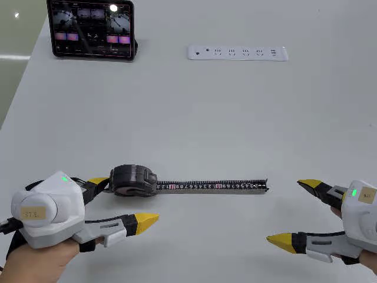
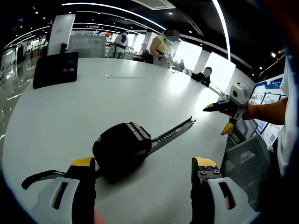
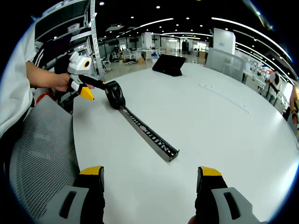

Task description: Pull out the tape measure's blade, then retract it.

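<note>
A black tape measure (image 1: 134, 180) lies on the white table (image 1: 194, 118), its blade (image 1: 212, 187) drawn out to the right and resting flat. My left gripper (image 1: 122, 201) is open around the case's left side, the far finger by the wrist strap and the near finger apart from the case. In the left gripper view the case (image 2: 122, 148) sits just ahead between the yellow-tipped jaws of the left gripper (image 2: 143, 163). My right gripper (image 1: 293, 212) is open a little right of the blade's hooked end (image 3: 172, 154), which lies ahead of the right gripper (image 3: 150, 171).
A dark tablet (image 1: 92, 28) stands at the far left of the table, and a white power strip (image 1: 238, 53) lies at the far middle. A mesh chair (image 2: 247, 158) is beside the table's near edge. People stand in the background.
</note>
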